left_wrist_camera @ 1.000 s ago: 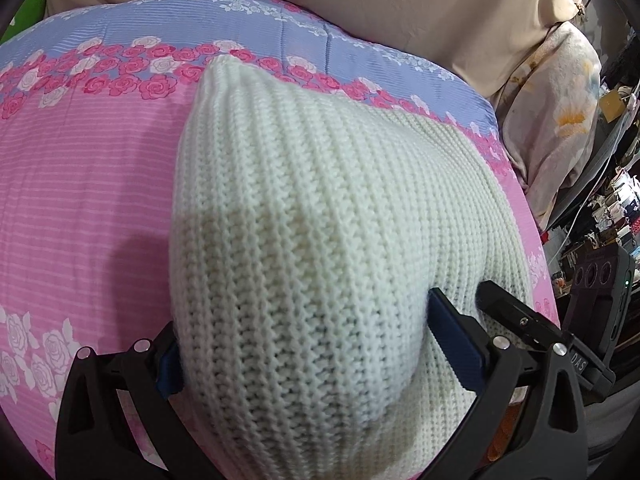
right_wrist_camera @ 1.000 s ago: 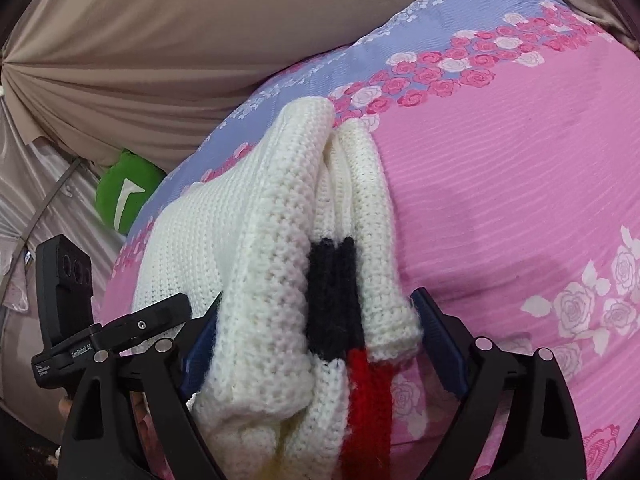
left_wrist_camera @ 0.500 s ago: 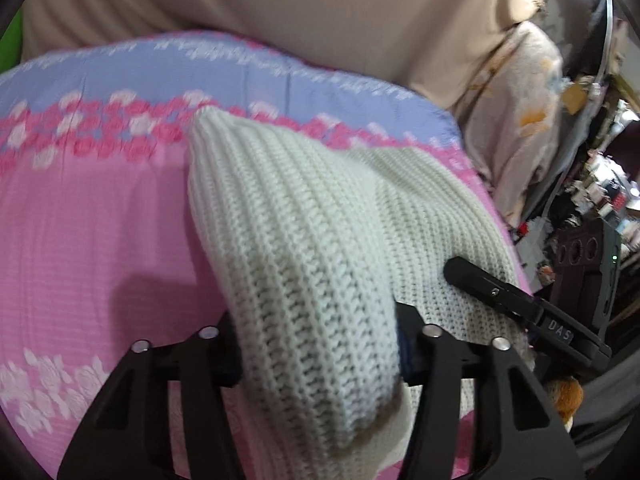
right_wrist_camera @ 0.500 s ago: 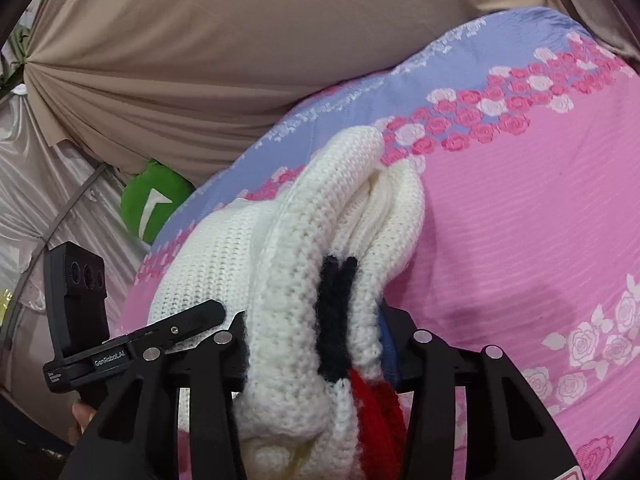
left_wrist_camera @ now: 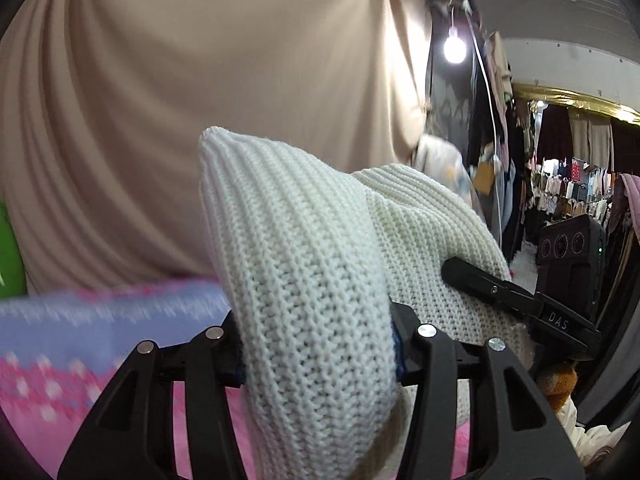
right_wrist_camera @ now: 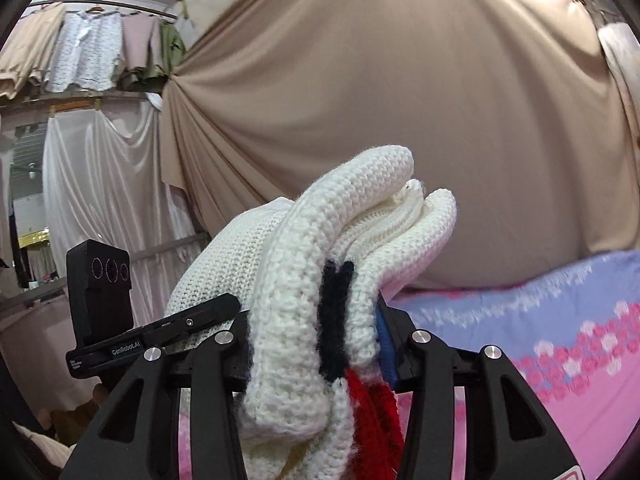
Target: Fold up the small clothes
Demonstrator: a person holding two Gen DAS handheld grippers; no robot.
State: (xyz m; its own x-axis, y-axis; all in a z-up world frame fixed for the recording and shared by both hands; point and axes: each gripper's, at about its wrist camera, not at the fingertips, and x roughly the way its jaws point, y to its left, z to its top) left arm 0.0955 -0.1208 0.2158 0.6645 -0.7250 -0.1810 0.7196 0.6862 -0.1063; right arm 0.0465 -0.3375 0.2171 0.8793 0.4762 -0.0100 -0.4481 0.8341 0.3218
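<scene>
A folded white knit garment [left_wrist_camera: 304,264] is held off the bed by both grippers. My left gripper [left_wrist_camera: 318,354] is shut on one bunched end of it. My right gripper [right_wrist_camera: 316,340] is shut on the other end [right_wrist_camera: 352,240], where several knit layers with a black stripe [right_wrist_camera: 334,320] and a red stripe [right_wrist_camera: 372,412] stack together. Each gripper shows in the other's view: the right one [left_wrist_camera: 516,300] at the garment's far side, the left one [right_wrist_camera: 160,328] likewise. The garment's lower part hangs below the views.
The pink and blue floral bedsheet [right_wrist_camera: 560,320] lies below, also in the left wrist view [left_wrist_camera: 80,340]. A beige draped curtain [right_wrist_camera: 400,100] fills the background. A lit bulb [left_wrist_camera: 454,48] and hanging clothes [left_wrist_camera: 572,192] are at the right; white drapes [right_wrist_camera: 92,184] at the left.
Both grippers closed on the knit garment's ends and lifted it off the bed; the views tilted up from the sheet toward the curtain.
</scene>
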